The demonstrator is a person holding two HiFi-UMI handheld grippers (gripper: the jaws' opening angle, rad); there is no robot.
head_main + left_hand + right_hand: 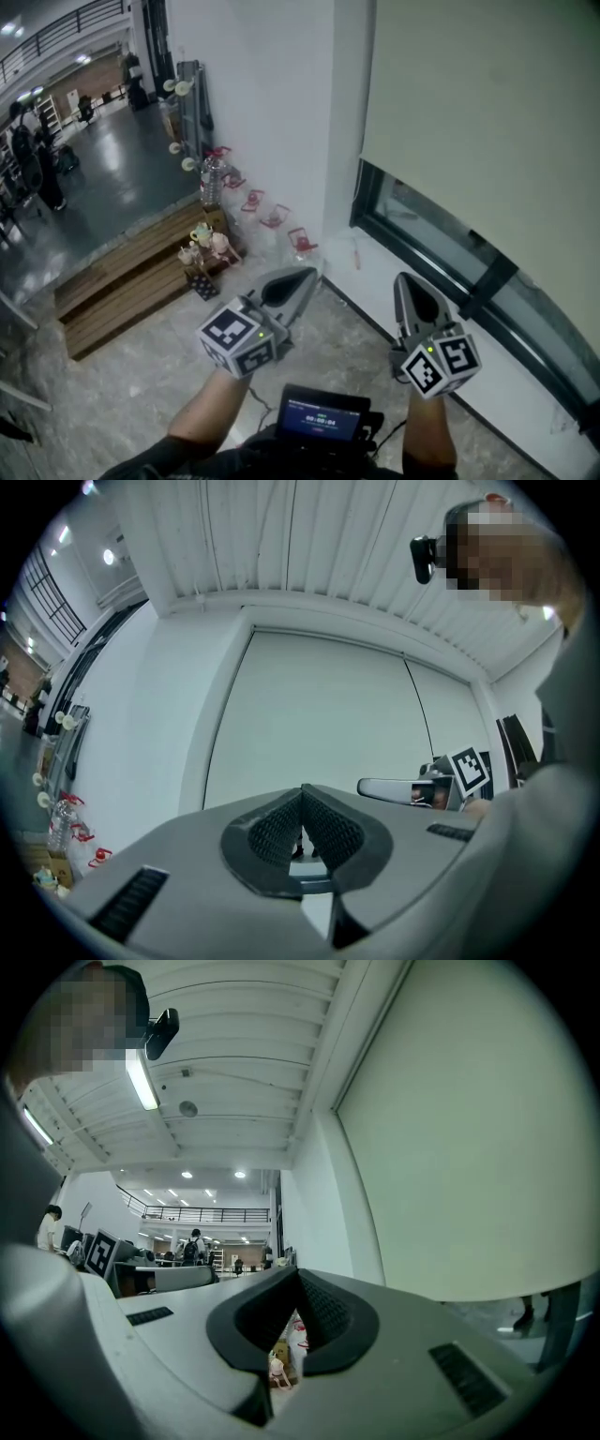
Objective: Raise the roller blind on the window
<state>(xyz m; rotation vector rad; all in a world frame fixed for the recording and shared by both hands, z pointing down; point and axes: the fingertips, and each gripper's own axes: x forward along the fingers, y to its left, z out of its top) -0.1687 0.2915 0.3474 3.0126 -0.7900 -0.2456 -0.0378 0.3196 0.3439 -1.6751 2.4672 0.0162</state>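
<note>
Left gripper (302,277) is up in the lower middle of the head view, jaws pressed fully together, ribbed pads meeting at the tip, nothing between them and touching nothing. It points out over the pale stone floor (141,375). Beyond its tip, against the white wall's foot, there's a wooden platform (122,281) with small figurines (202,246) at its near corner and a water bottle (213,178) behind them.

Over to the right gripper (405,279), just beside the left one: closed tight as well, pads together, empty, clear of everything around it. A small screen (322,412) glows at the person's chest, between the two forearms.

And at the right, the roller blind (478,112): it's hanging down over most of the window (422,220), with only a strip of glass showing beneath its bottom edge, above the white sill (487,366). Both grippers sit short of the blind, neither one in contact with it.
</note>
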